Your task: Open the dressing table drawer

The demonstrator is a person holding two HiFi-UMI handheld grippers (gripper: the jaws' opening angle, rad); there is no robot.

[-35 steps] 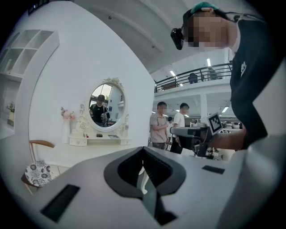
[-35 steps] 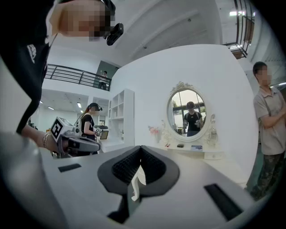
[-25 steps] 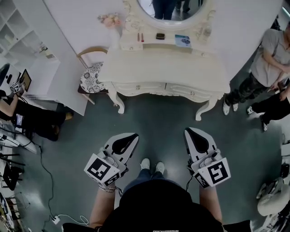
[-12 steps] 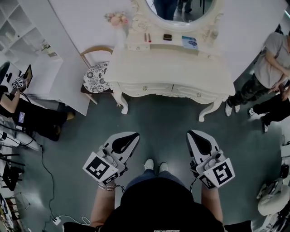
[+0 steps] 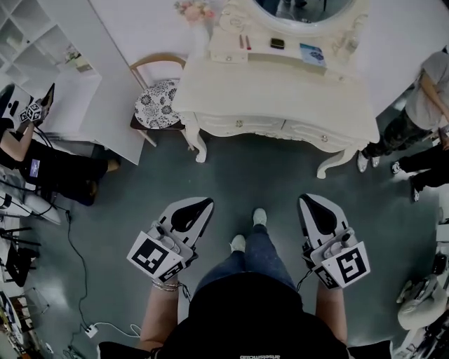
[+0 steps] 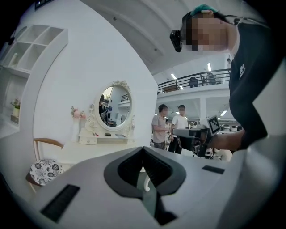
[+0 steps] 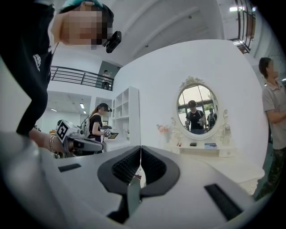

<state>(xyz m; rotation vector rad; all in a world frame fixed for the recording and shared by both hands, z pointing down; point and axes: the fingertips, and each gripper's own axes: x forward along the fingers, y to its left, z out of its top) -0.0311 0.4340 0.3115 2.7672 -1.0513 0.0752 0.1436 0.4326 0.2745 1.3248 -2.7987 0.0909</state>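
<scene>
My left gripper and right gripper were squeezed together, empty, well away from the cream carved dressing table. Its front drawer was closed. A wooden chair with a flowery cushion stood by the table's left corner.

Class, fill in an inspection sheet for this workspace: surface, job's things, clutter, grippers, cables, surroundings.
Surface: dressing table top cream and bare.
Job's things: left drawer and right drawer both shut, neither touched.
Clutter: small items on the shelf under the mirror; pink flowers beside it.
Grippers: left gripper and right gripper shut, empty, well short of the table.
Cables: one cable on the floor at left.
Surroundings: chair beside the table; bystanders at right; seated person at left.
</scene>
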